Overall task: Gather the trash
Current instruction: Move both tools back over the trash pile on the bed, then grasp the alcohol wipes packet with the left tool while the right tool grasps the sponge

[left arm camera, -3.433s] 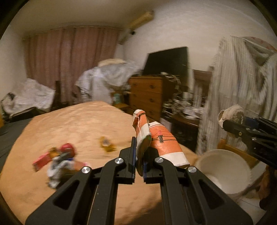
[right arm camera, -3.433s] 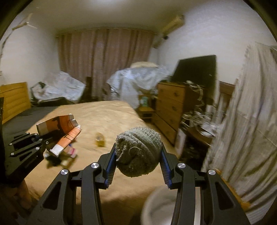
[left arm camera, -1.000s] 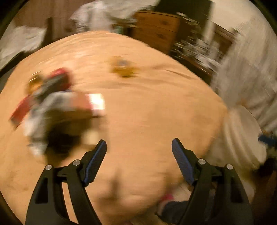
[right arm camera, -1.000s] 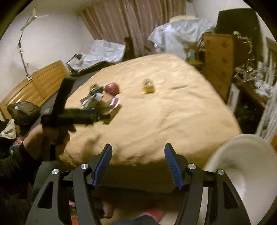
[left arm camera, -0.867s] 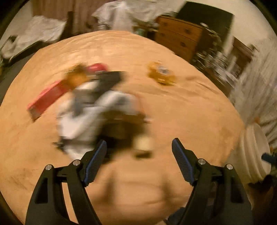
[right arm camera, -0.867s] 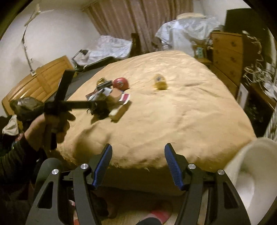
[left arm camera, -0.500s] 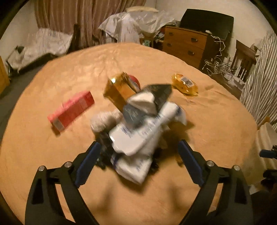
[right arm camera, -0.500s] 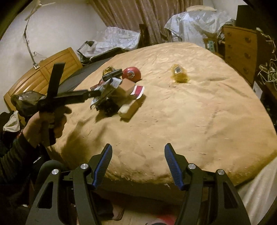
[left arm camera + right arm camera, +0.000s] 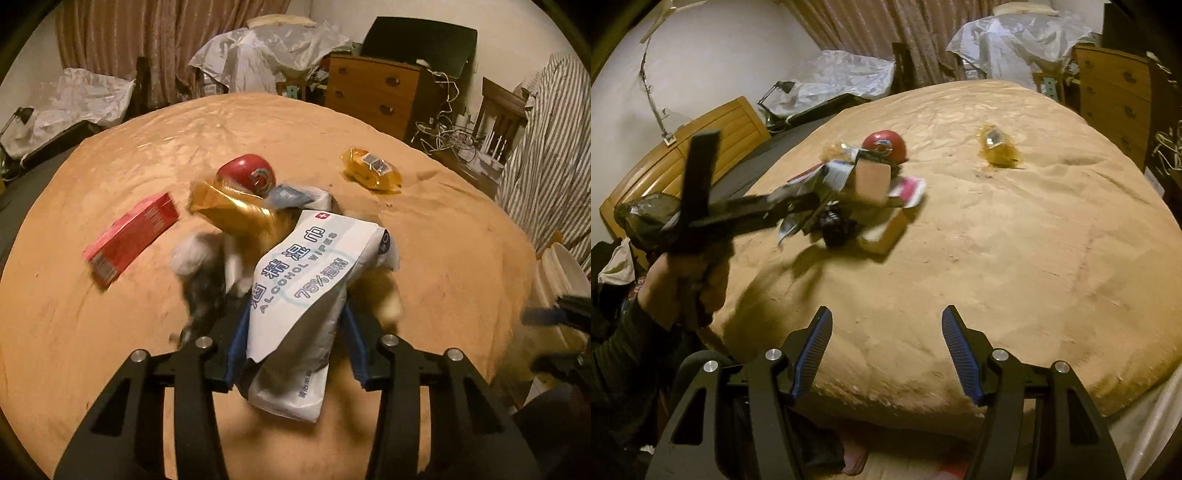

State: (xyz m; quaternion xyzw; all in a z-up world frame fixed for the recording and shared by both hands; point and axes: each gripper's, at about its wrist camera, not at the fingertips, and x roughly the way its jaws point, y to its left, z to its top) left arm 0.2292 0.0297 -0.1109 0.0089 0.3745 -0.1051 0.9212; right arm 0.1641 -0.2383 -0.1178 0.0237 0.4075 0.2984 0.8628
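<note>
Trash lies piled on the bed (image 9: 443,266) before our left gripper (image 9: 295,332), whose fingers clamp one white wipes pack (image 9: 295,291). Beyond: one red box (image 9: 129,236), one red ball (image 9: 245,175), one yellow packet (image 9: 371,173). Our right gripper (image 9: 886,350) gapes, holding nothing.

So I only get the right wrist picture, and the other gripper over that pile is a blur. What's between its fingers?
Observer: The left wrist view shows the left gripper with a white pack printed "alcohol wipes" between its fingers. I can't tell whether they pinch it yet.
Visitor: Anything else in that pile?
Observer: A crumpled gold foil wrapper lies just behind the pack, in front of a round red object.
Visitor: Where would the trash go?
Observer: Possibly a white tub. It sits past the bed's right edge in the left view, outside your picture.
</note>
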